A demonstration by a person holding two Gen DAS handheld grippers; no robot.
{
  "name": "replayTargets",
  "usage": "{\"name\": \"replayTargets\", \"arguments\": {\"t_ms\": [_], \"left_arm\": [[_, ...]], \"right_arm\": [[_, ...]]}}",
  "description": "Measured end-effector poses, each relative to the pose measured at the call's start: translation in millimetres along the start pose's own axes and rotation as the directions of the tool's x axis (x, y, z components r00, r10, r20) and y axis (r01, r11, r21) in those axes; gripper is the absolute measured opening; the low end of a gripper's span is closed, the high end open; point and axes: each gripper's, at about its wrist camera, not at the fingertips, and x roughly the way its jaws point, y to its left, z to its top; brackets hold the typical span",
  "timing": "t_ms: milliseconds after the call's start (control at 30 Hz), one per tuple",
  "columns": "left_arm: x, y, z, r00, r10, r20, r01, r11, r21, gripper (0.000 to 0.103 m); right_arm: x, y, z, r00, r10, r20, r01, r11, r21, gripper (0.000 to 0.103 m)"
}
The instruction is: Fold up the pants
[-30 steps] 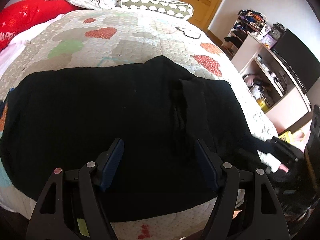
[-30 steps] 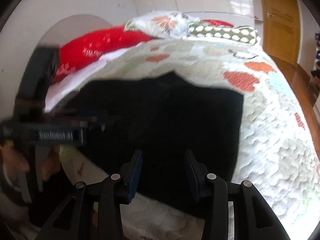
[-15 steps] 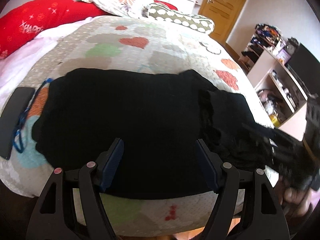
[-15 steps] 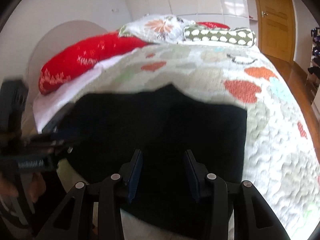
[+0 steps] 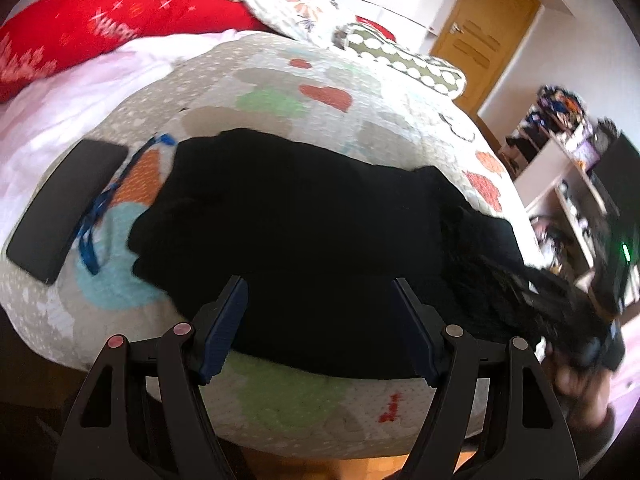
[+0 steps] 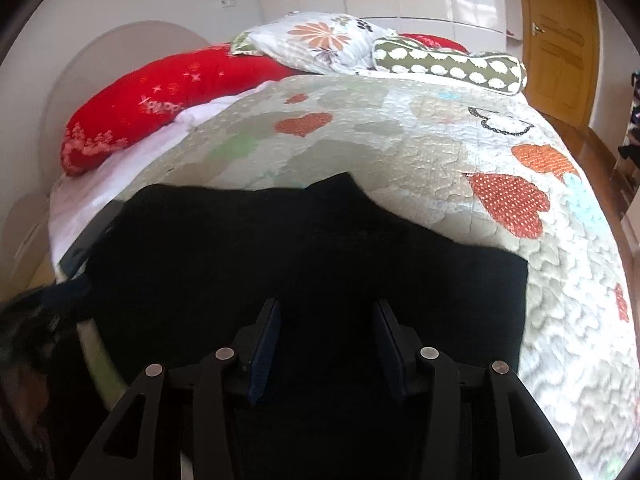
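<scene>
Black pants (image 5: pixel 304 220) lie spread across a patchwork quilt (image 5: pixel 280 80) near the bed's front edge; they also show in the right wrist view (image 6: pixel 304 264). My left gripper (image 5: pixel 320 292) is open and empty, above the pants' near edge. My right gripper (image 6: pixel 326 312) is open and empty, just over the pants. In the left wrist view the other gripper (image 5: pixel 560 300) shows blurred at the right end of the pants; whether it touches the cloth I cannot tell.
A black phone (image 5: pixel 64 208) and a blue cord (image 5: pixel 104 200) lie on the quilt left of the pants. Red (image 6: pixel 160 96), floral (image 6: pixel 320 44) and green dotted (image 6: pixel 452 64) pillows lie at the bed head. Shelves (image 5: pixel 568 184) and a wooden door (image 5: pixel 488 40) stand on the right.
Both grippers have pulled back from the bed, so more of the quilt shows. The phone and cord have come into the left wrist view. Both grippers stay open.
</scene>
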Motion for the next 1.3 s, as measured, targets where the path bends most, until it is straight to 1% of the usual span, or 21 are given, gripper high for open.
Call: {"name": "replayTargets", "arguments": {"t_ms": [67,133,200,267,333,367,467,533,600,667,733,767,867,933,1067,1133,1167,1233,1267,1300], "left_arm": [[-7,13,-4,1.0,-0.01,0.02,0.011,0.998,-0.055,0.073],[-11,26,-10,0.999,-0.037,0.026,0.039,0.993,-0.113,0.073],[-17,45,-17,0.998,-0.065,0.023,0.068,0.981,-0.18,0.073],[-22,56,-22,0.997,-0.069,0.028,0.073,0.972,-0.222,0.073],[-27,68,-27,0.996,-0.073,0.041,0.081,0.96,-0.267,0.073],[-27,74,-29,0.996,-0.073,0.046,0.084,0.953,-0.291,0.073],[-22,81,-32,0.997,-0.06,0.044,0.072,0.941,-0.332,0.073],[-17,81,-32,0.997,-0.068,0.041,0.078,0.937,-0.342,0.073],[-15,77,-30,0.998,-0.047,0.051,0.061,0.938,-0.342,0.073],[-13,74,-27,0.997,-0.038,0.062,0.057,0.938,-0.341,0.073],[-8,71,-24,0.998,-0.04,0.057,0.057,0.936,-0.347,0.073],[-6,71,-23,0.998,-0.041,0.053,0.057,0.935,-0.349,0.073],[0,70,-22,0.998,-0.041,0.049,0.056,0.934,-0.352,0.073],[3,72,-21,0.998,-0.047,0.053,0.062,0.932,-0.356,0.075],[8,78,-18,0.994,-0.077,0.076,0.1,0.921,-0.377,0.077],[12,81,-14,0.992,-0.095,0.085,0.121,0.912,-0.391,0.077],[13,84,-13,0.989,-0.11,0.1,0.142,0.904,-0.404,0.077],[14,85,-12,0.985,-0.121,0.125,0.163,0.895,-0.415,0.077],[14,84,-10,0.984,-0.122,0.132,0.166,0.895,-0.414,0.077],[12,84,-10,0.983,-0.118,0.14,0.166,0.897,-0.409,0.062]], "right_arm": [[-9,6,-15,1.0,0.01,0.012,-0.009,1.0,-0.022,0.047],[-7,9,-28,1.0,0.011,0.007,-0.011,0.999,-0.036,0.048],[-5,4,-32,1.0,0.029,0.007,-0.029,1.0,-0.006,0.048],[-9,-1,-23,0.999,0.045,-0.017,-0.045,0.998,0.042,0.048],[-19,1,-9,0.997,0.077,0.023,-0.078,0.995,0.055,0.048],[-23,5,-1,0.993,0.105,0.05,-0.108,0.993,0.048,0.048],[-17,26,19,0.98,0.187,0.069,-0.19,0.981,0.028,0.051],[-3,44,29,0.972,0.228,0.05,-0.229,0.973,0.01,0.052],[15,65,39,0.964,0.264,0.023,-0.263,0.965,-0.01,0.052],[34,83,48,0.962,0.274,-0.005,-0.274,0.961,-0.025,0.052],[52,102,53,0.962,0.271,-0.036,-0.273,0.961,-0.053,0.052],[64,113,57,0.965,0.256,-0.054,-0.259,0.963,-0.074,0.052],[89,133,69,0.968,0.238,-0.075,-0.245,0.963,-0.109,0.052],[102,142,77,0.967,0.244,-0.081,-0.252,0.96,-0.124,0.052],[131,154,91,0.96,0.255,-0.116,-0.27,0.951,-0.148,0.054],[145,154,94,0.959,0.26,-0.116,-0.274,0.954,-0.125,0.064],[149,152,94,0.958,0.263,-0.113,-0.274,0.956,-0.107,0.065],[153,144,94,0.948,0.295,-0.117,-0.303,0.951,-0.059,0.067],[151,139,95,0.944,0.309,-0.116,-0.315,0.949,-0.035,0.067],[147,136,96,0.944,0.31,-0.115,-0.314,0.949,-0.022,0.067]]}}
